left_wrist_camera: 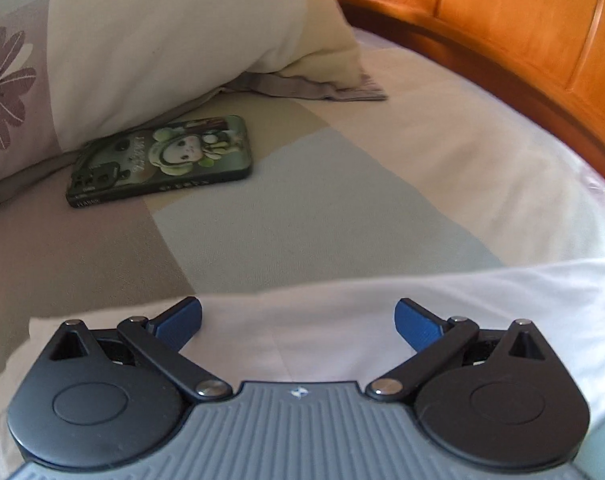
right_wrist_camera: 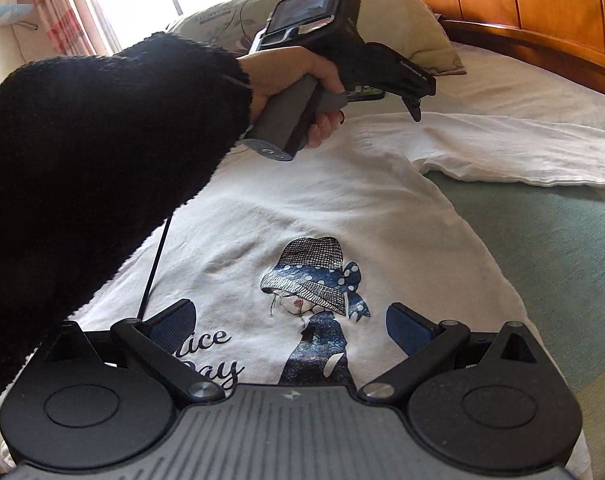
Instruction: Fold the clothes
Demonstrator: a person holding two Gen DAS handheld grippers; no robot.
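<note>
Lying flat across the bed, the white T-shirt (right_wrist_camera: 334,208) shows its print face up: a girl in a checked hat with a polka-dot bow, and script lettering beside her. One sleeve (right_wrist_camera: 514,148) stretches out to the right over the patchwork bedsheet (right_wrist_camera: 542,232). Up at the top edge of the shirt, the left gripper (right_wrist_camera: 414,110) is poised in a person's hand (right_wrist_camera: 294,80), black knitted sleeve (right_wrist_camera: 94,160) reaching in from the left; from its own camera, the left gripper (left_wrist_camera: 298,316) has its blue-padded fingers (left_wrist_camera: 182,316) spread wide apart, nothing between them, with white fabric (left_wrist_camera: 342,320) right underneath and ahead. Whether the tips touch the cloth, I can't tell. Down over the shirt's printed chest, the right gripper (right_wrist_camera: 290,326) is also released, its blue fingers (right_wrist_camera: 406,328) splayed to either side of the picture, holding nothing. Beyond the shirt, a phone (left_wrist_camera: 162,160) in a green cartoon case lies on the sheet, tucked just against a cream pillow (left_wrist_camera: 190,40) with a flowered panel. An orange wooden headboard (left_wrist_camera: 502,20) curves round the far right, and bright curtained windows (right_wrist_camera: 62,4) glow at the back left.
</note>
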